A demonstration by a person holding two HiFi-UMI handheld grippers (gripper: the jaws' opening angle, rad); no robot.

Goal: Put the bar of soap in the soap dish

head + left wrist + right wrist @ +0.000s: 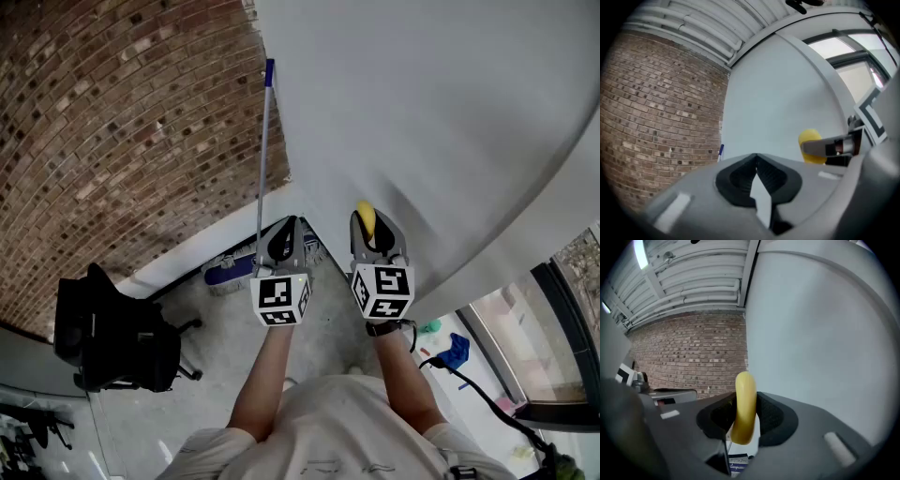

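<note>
Just right of centre in the head view, the right gripper (373, 230) is held up level toward a white wall (441, 112), and a yellow bar of soap (744, 404) is clamped between its jaws. In the right gripper view the bar is seen standing upright on edge, its rounded top rising above the dark pads (776, 416) that are pressed on its two broad sides.

Just left of centre, the left gripper (284, 236) is raised beside the other tool, the two near each other but apart. In the left gripper view its jaws are seen brought together at their tips, and nothing is gripped between them. The soap is shown there at the right of the frame, beyond a jaw of the other tool.

A brick wall (112, 122) is spread across the upper left and is met by the white wall at a corner. A mop (263, 141) with a blue-tipped handle is leaned in that corner, its head on the grey floor (220, 356). A black chair (117, 333) is placed at the lower left. A window (525, 319) is glimpsed at the lower right.
</note>
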